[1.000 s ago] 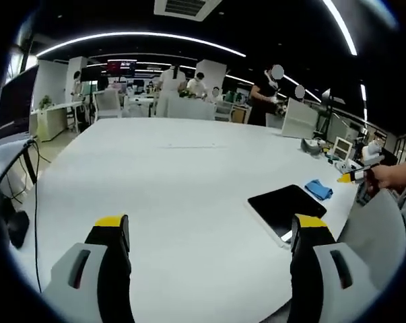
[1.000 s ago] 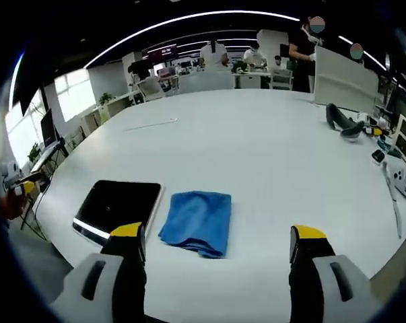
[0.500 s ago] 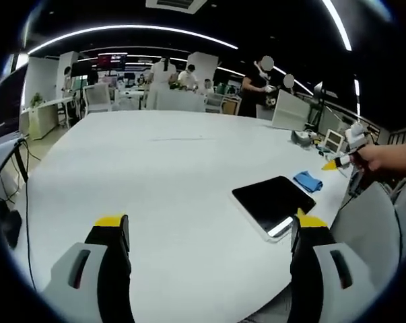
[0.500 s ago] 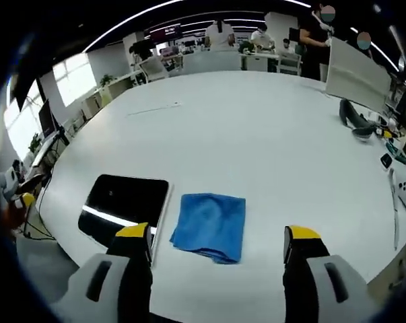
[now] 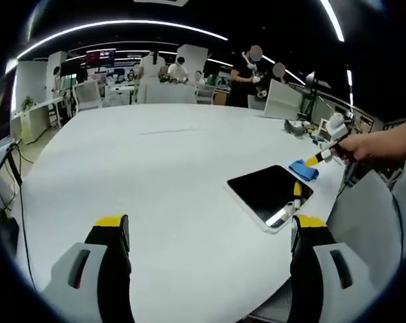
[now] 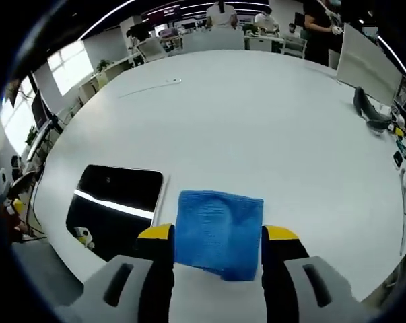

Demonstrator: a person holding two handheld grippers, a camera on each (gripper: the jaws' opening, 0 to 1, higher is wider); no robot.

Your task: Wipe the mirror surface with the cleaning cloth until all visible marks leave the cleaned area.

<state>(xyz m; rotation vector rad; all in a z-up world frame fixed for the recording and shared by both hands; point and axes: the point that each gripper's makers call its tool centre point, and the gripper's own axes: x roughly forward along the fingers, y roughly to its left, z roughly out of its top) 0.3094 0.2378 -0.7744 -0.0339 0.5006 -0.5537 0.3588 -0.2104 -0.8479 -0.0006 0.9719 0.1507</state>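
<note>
The right claw (image 6: 216,235), jaws apart astride the blue cleaning cloth (image 6: 219,229) beside the mirror (image 6: 115,202) on the desk (image 6: 256,121), should be closed low so that the whole fold is gathered.

Bright ceiling strip lights (image 5: 122,25), fisheye-bent edges, glare streak on mirror (image 6: 115,203).

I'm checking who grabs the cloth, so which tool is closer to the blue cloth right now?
Right. The right tool has its jaws on either side of the blue cleaning cloth. The left tool sits well back over the white table, with the mirror between it and the cloth.
</note>
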